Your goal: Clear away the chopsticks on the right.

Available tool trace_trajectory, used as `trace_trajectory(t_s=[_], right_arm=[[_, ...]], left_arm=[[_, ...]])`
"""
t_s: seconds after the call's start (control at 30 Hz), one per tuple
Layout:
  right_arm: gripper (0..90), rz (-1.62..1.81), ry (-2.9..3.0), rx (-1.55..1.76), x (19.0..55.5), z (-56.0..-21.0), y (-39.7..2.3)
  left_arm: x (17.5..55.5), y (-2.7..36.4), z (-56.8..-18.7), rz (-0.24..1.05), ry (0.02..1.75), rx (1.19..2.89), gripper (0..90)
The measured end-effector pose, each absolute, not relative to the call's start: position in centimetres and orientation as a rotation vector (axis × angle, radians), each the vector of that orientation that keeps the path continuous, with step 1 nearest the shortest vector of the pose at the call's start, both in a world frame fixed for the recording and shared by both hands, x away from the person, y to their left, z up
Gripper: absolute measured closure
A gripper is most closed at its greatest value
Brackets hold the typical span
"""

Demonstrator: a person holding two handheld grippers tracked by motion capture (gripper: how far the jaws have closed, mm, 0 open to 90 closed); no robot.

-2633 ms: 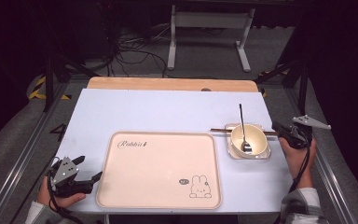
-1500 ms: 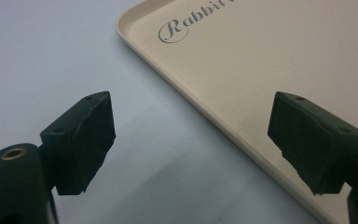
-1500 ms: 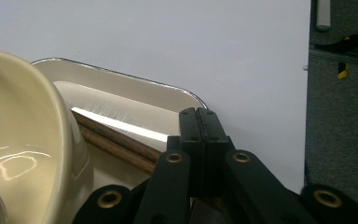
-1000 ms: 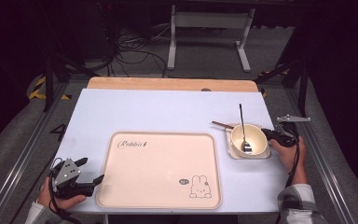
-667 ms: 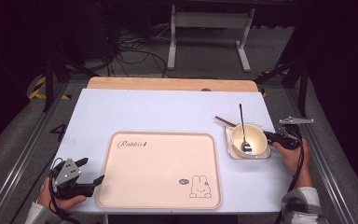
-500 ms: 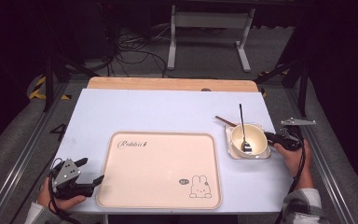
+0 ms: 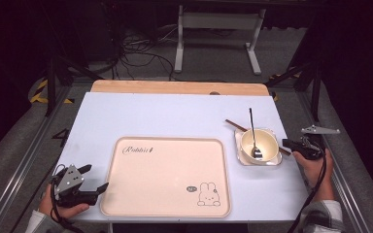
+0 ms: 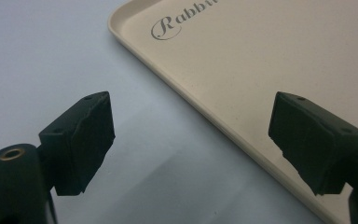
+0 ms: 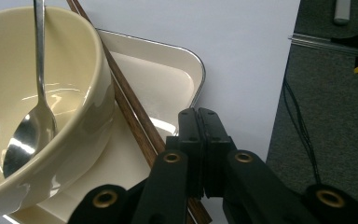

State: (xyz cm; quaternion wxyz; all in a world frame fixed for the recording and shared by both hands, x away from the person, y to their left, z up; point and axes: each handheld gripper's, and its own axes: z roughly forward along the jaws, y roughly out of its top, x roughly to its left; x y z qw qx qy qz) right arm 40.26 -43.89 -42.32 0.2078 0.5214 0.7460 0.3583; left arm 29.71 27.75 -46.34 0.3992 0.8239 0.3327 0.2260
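High view: we see the table (image 7: 175, 109) at frame centre, the tray (image 7: 167, 174) at lower centre, and the bowl (image 7: 258, 144) on its square dish (image 7: 240, 158) at centre right. The chopsticks (image 7: 235, 125) lie behind the bowl. Our right gripper (image 7: 287, 142) is fully closed just beside them; our left gripper (image 7: 97, 178), lower left, stands wide apart, empty.

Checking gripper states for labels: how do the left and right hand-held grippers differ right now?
The left hand-held gripper has its black jaws wide apart with nothing between them; the right hand-held gripper has its jaws shut together. The left sits beside the beige rectangular tray; the right sits at the small square white dish, over the brown wooden chopsticks. Both hover low.
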Motion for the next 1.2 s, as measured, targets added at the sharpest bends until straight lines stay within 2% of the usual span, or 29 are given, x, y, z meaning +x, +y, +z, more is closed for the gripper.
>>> trace_trajectory(t_s=[0.13,1.2], right_arm=[[84.8,0.989,2.118,1.434,40.15,-42.33,-43.76],[81.5,1.016,2.208,1.398,40.01,-42.28,-43.40]], left_arm=[[29.64,27.73,-46.33,0.574,0.840,2.086,15.0],[29.56,27.77,-46.28,0.559,0.825,2.084,15.0]])
